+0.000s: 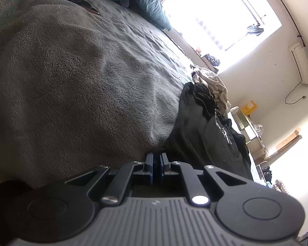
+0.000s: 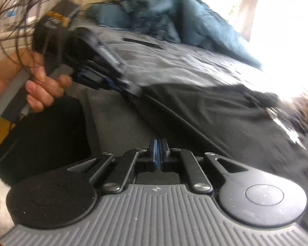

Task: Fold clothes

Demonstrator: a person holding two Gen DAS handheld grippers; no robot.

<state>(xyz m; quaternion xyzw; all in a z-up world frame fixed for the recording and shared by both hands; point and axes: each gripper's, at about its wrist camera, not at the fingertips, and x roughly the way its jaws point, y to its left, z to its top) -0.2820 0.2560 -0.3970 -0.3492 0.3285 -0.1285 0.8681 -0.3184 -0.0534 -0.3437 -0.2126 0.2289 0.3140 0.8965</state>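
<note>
my left gripper (image 1: 156, 160): jaws drawn almost together, a thin slit between the blue pads. its tips sit right at the near edge of the black garment (image 1: 205, 135); from my own camera i cannot see cloth between the pads. from my right camera the same tool (image 2: 133, 89) meets the garment's corner, and the cloth runs taut from there, so i read it as pinching that corner.
my left hand (image 2: 45, 88): wrapped around the grey handle, up and to the left of my right gripper.
my right gripper (image 2: 158, 146): jaws closed, pads pressed together. a dark taut fold of the garment (image 2: 205, 112) runs down to the tips, but the picture is blurred and i cannot tell whether cloth is caught between them.
black garment: spread ahead and to the right of both grippers, on the bed, with white print showing on its far right part.
grey blanket (image 1: 82, 78): fleecy, covering the bed ahead and to the left of my left gripper, under the garment.
pale clothes (image 1: 213, 86): a crumpled heap beyond the black garment, touching its far end.
blue duvet (image 2: 174, 16): bunched at the far end of the bed, well ahead of my right gripper.
window (image 1: 219, 12): very bright, far ahead and to the right.
</note>
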